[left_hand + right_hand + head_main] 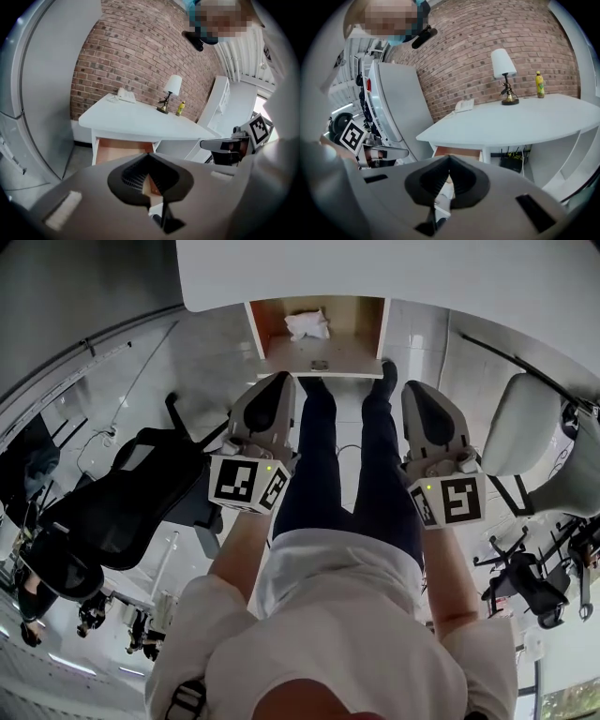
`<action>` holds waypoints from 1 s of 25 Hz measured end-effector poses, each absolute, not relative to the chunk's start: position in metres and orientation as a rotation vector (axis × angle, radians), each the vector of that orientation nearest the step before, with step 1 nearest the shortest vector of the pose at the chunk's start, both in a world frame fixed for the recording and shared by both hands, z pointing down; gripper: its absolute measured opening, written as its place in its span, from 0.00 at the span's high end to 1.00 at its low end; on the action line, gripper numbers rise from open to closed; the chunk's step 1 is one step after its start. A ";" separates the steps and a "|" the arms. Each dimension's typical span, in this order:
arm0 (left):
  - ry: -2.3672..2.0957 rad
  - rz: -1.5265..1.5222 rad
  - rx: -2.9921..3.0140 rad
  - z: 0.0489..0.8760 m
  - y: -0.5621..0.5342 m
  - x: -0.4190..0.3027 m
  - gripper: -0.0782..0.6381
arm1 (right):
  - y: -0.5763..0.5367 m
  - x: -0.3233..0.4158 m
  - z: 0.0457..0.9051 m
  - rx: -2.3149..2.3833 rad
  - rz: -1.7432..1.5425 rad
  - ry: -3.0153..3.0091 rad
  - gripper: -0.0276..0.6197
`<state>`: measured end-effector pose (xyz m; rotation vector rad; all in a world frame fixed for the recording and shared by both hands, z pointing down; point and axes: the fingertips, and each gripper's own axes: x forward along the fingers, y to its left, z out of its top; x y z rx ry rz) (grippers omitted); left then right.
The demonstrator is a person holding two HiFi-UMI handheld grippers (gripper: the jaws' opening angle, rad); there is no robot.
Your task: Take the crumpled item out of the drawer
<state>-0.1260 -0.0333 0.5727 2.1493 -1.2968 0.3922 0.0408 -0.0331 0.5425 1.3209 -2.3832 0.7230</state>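
Inside drawer (pixel 356 329), overhead only: crumpled item (pixel 307 325)

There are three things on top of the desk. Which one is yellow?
The small bottle, standing just beside the lamp. The lamp has a white shade, and the phone is white too.

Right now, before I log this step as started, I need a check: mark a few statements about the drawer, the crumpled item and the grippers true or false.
1. The drawer is open. True.
2. The left gripper holds the crumpled item. False: its jaws are shut on nothing, and the item lies in the drawer.
3. The right gripper has its jaws together. True.
4. The lamp stands on the floor. False: it stands on the white table.
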 end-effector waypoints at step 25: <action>-1.121 0.642 1.988 0.686 -0.015 -0.098 0.55 | -0.016 0.044 0.606 1.293 0.864 -2.364 0.98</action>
